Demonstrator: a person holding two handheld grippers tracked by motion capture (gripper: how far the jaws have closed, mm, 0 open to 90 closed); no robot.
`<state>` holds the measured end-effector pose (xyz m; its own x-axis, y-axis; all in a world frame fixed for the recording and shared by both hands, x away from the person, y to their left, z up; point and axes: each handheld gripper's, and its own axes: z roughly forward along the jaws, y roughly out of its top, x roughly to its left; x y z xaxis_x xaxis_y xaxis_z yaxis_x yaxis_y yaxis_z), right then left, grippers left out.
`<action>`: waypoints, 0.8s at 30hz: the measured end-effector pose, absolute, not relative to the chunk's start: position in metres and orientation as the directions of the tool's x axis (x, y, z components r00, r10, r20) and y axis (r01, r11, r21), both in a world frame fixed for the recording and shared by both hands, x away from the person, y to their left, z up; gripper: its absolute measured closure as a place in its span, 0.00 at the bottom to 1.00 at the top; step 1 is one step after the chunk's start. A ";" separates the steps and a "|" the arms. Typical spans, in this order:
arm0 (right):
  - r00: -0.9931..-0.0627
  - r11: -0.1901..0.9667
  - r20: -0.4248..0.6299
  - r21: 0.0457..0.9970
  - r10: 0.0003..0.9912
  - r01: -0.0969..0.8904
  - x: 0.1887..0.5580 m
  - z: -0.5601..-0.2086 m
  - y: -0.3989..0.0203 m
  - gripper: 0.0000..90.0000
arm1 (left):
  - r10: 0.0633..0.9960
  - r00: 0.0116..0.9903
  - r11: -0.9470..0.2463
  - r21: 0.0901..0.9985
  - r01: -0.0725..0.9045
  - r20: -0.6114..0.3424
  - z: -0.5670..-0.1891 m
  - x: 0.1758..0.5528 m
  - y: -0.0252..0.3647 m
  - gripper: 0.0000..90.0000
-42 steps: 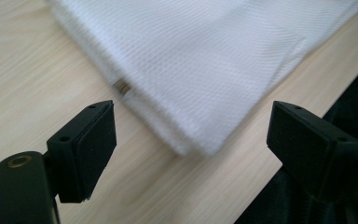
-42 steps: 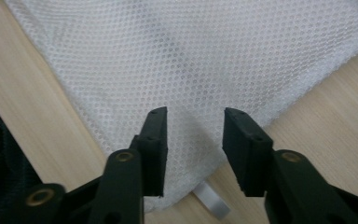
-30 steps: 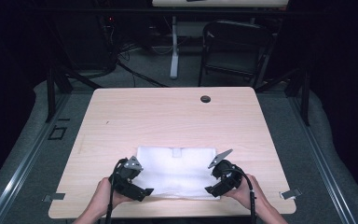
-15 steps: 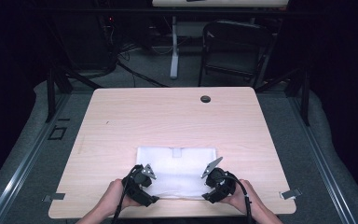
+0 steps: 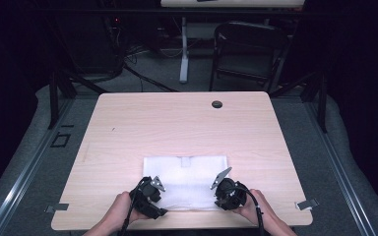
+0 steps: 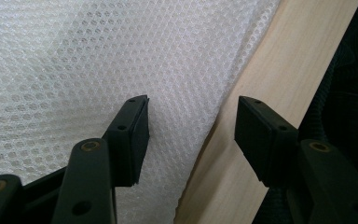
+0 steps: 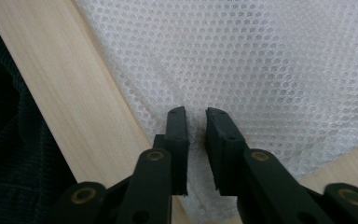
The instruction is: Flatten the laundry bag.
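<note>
Hand-held gripper (image 7: 196,114) on mesh cloth (image 7: 261,70)

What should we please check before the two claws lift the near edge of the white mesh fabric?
1. Right claw on the white mesh fabric: ok. Its jaws have just been closing and pinch a fold near the corner.
2. Left claw gripping: not ok. Its jaws have been closing but stand apart, with the fabric edge between them.
3. Fabric lying flat on the table: ok in the high view.
4. Both claws at the near edge, one toward each corner: ok.
5. Right grip catches every layer: cannot tell.
</note>
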<state>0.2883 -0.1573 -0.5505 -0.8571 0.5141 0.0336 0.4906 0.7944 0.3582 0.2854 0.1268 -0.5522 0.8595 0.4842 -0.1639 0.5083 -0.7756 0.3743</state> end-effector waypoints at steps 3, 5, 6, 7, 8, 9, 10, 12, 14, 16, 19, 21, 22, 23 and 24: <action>-0.852 0.788 0.037 0.363 0.522 0.498 0.288 -0.551 -0.157 0.98 | 0.486 0.855 -0.767 0.379 0.517 -0.182 -0.553 0.285 0.128 0.51; -0.851 0.786 0.040 0.362 0.524 0.501 0.288 -0.550 -0.158 0.99 | 0.485 0.854 -0.767 0.379 0.519 -0.187 -0.552 0.285 0.129 0.52; -0.849 0.780 0.055 0.367 0.526 0.507 0.289 -0.550 -0.159 0.99 | 0.485 0.854 -0.766 0.379 0.519 -0.187 -0.552 0.285 0.129 0.52; -0.851 0.785 0.052 0.362 0.522 0.503 0.290 -0.548 -0.160 0.99 | 0.485 0.853 -0.766 0.378 0.520 -0.191 -0.552 0.285 0.129 0.51; -0.846 0.775 0.061 0.370 0.529 0.512 0.289 -0.548 -0.160 0.99 | 0.483 0.854 -0.767 0.377 0.518 -0.192 -0.552 0.285 0.129 0.51; -0.844 0.771 0.064 0.375 0.533 0.515 0.289 -0.547 -0.160 0.99 | 0.483 0.854 -0.767 0.379 0.519 -0.193 -0.552 0.285 0.129 0.50; -0.843 0.769 0.068 0.376 0.533 0.517 0.289 -0.546 -0.161 0.99 | 0.483 0.854 -0.766 0.379 0.519 -0.193 -0.552 0.286 0.129 0.50; -0.843 0.768 0.069 0.378 0.534 0.518 0.288 -0.543 -0.161 1.00 | 0.483 0.853 -0.765 0.379 0.520 -0.196 -0.552 0.286 0.129 0.50; -0.841 0.767 0.071 0.374 0.537 0.521 0.287 -0.541 -0.161 1.00 | 0.482 0.853 -0.765 0.378 0.521 -0.200 -0.552 0.286 0.129 0.50; -0.844 0.769 0.080 0.373 0.531 0.519 0.286 -0.541 -0.161 1.00 | 0.478 0.854 -0.767 0.376 0.520 -0.204 -0.552 0.285 0.129 0.50; -0.842 0.770 0.083 0.364 0.533 0.523 0.284 -0.540 -0.162 1.00 | 0.476 0.856 -0.767 0.381 0.517 -0.203 -0.552 0.284 0.129 0.50; -0.839 0.766 0.084 0.366 0.538 0.529 0.284 -0.539 -0.163 1.00 | 0.471 0.857 -0.770 0.378 0.515 -0.208 -0.552 0.285 0.129 0.50; -0.838 0.765 0.085 0.367 0.538 0.529 0.285 -0.538 -0.163 1.00 | 0.472 0.856 -0.767 0.381 0.516 -0.209 -0.552 0.285 0.129 0.49; -0.836 0.760 0.083 0.374 0.543 0.531 0.284 -0.537 -0.163 1.00 | 0.472 0.856 -0.767 0.381 0.517 -0.212 -0.552 0.286 0.129 0.49; -0.837 0.759 0.084 0.379 0.541 0.529 0.285 -0.536 -0.164 1.00 | 0.474 0.855 -0.763 0.385 0.519 -0.211 -0.551 0.286 0.129 0.48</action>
<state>0.2846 -0.1635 -0.5362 -0.8369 0.5408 0.0845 0.5290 0.7595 0.3787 0.2858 0.1292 -0.5513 0.8545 0.4744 -0.2114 0.5190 -0.7634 0.3846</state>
